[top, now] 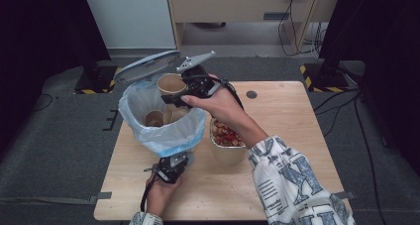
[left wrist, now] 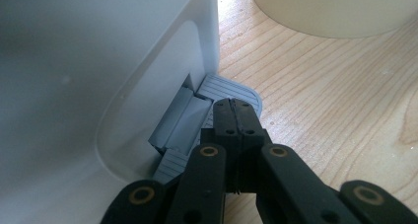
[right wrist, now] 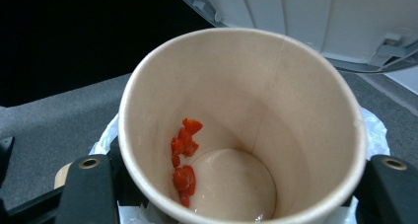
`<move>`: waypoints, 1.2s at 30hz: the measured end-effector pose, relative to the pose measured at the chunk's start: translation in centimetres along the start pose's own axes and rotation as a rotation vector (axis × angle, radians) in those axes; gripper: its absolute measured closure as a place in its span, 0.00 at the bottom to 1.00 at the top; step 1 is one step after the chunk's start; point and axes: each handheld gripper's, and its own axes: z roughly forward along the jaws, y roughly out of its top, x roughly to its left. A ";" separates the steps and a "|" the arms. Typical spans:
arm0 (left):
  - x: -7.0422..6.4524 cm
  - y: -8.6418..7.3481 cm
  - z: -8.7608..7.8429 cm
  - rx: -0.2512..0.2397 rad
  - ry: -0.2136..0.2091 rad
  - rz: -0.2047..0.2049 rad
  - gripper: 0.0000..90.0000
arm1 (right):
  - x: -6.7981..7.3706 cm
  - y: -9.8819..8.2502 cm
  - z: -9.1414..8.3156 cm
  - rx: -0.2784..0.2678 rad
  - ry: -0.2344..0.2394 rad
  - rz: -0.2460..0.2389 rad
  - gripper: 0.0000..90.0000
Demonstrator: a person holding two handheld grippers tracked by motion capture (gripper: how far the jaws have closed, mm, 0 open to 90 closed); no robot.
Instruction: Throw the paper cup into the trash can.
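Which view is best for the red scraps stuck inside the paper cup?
Right gripper view: it looks straight into the paper cup, with the red scraps on its inner wall. The high view shows the cup small over the bin; left gripper view adds nothing on it.

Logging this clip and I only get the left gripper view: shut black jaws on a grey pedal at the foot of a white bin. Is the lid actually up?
Observer: Yes, the high view shows the grey lid tilted open over the bin.
Operator: What is the other hand doing?
Observer: The right gripper holds a paper cup above the bin's opening.
Operator: Is that cup empty?
Observer: Nearly; the right gripper view shows red bits stuck to its inner wall.
Operator: Anything already in the bin?
Observer: Another paper cup lies inside the liner.
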 end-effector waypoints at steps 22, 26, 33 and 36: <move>0.0 0.0 0.0 0.000 0.000 0.001 1.00 | 0.9 0.1 2.1 0.007 0.019 -0.001 0.35; 0.0 0.0 0.0 0.000 0.001 0.003 1.00 | 1.1 0.1 2.4 0.006 0.025 -0.001 0.34; 0.0 0.0 0.0 -0.002 0.000 0.002 1.00 | 1.4 0.2 2.8 0.011 0.031 -0.004 0.34; 0.0 0.0 0.0 0.001 0.000 0.002 1.00 | 1.5 0.2 3.1 0.017 0.032 -0.004 0.34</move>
